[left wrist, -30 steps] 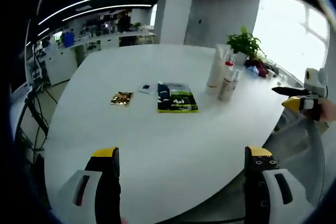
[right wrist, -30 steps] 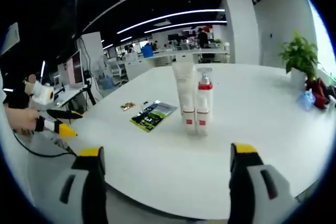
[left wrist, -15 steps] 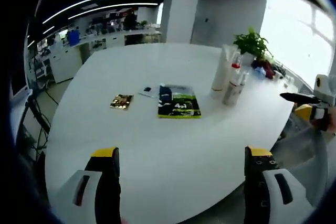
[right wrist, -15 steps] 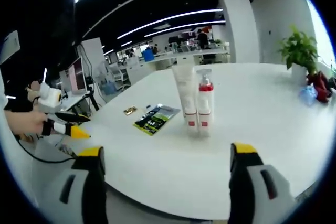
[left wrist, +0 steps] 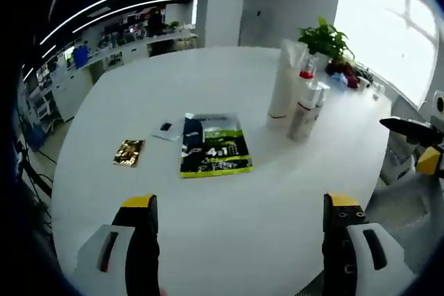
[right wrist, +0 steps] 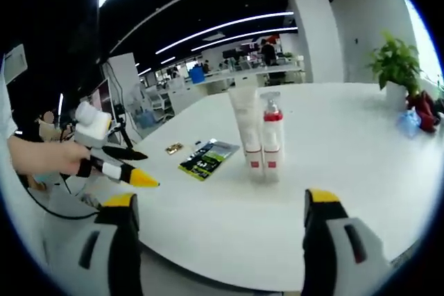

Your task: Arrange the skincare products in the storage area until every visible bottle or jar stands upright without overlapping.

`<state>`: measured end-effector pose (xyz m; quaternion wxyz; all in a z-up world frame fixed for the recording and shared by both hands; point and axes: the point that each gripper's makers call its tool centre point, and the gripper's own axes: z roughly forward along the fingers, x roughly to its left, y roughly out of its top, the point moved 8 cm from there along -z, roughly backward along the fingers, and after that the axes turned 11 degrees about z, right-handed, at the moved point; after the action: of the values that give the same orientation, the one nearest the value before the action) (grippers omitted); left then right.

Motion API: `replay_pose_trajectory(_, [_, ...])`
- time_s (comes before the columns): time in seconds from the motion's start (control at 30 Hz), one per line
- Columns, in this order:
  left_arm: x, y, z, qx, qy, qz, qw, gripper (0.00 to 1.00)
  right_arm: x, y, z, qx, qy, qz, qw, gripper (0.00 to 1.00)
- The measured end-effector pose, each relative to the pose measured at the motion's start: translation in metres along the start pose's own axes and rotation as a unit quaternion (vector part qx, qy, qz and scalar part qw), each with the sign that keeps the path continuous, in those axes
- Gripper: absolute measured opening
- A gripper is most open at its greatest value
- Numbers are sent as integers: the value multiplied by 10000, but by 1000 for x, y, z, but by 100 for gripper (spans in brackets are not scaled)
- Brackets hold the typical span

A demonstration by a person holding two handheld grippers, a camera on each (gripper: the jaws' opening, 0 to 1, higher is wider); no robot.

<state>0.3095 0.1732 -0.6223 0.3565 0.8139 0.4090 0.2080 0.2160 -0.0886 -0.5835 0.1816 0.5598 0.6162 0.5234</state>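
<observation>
On the white table (left wrist: 229,233), a tall white tube (left wrist: 283,81) stands upright on its cap, with a pump bottle with a red collar (left wrist: 304,73) close beside it. A smaller pale bottle (left wrist: 302,112) stands in front of them. In the right gripper view the tube (right wrist: 244,129) and the pump bottle (right wrist: 270,140) stand side by side, mid-table. My left gripper (left wrist: 239,206) is open over the near table edge, well short of the bottles. My right gripper (right wrist: 222,202) is open too, empty, facing the bottles. The left gripper (right wrist: 149,170) enters the right gripper view in a hand.
A green and black packet (left wrist: 211,150) lies flat mid-table, with a small white sachet (left wrist: 166,128) and a gold sachet (left wrist: 128,152) to its left. A potted plant (left wrist: 326,39) stands at the far edge. The right gripper (left wrist: 409,143) shows beyond the table's right side.
My left gripper has moved forward over the table, so the packet and bottles look nearer. In the right gripper view it has come further in from the left. The bottles have not moved.
</observation>
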Motion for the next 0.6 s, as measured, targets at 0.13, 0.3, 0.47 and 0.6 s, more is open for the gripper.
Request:
replay_pose_trajectory(0.13, [1, 11, 18, 91, 148, 76, 9998, 97, 0, 0, 0, 7, 5, 10, 10000, 99])
replay_pose_trajectory(0.3, [5, 23, 39, 196, 313, 299, 9989, 97, -1, -1, 1, 22, -11, -1, 10000, 100])
replay_pose_trajectory(0.47, [11, 30, 60, 273, 342, 369, 9984, 97, -1, -1, 1, 42, -4, 13, 10000, 100])
replay_pose_trajectory(0.6, [17, 33, 73, 341, 410, 303, 9981, 97, 0, -1, 2, 67, -23, -17, 10000, 99])
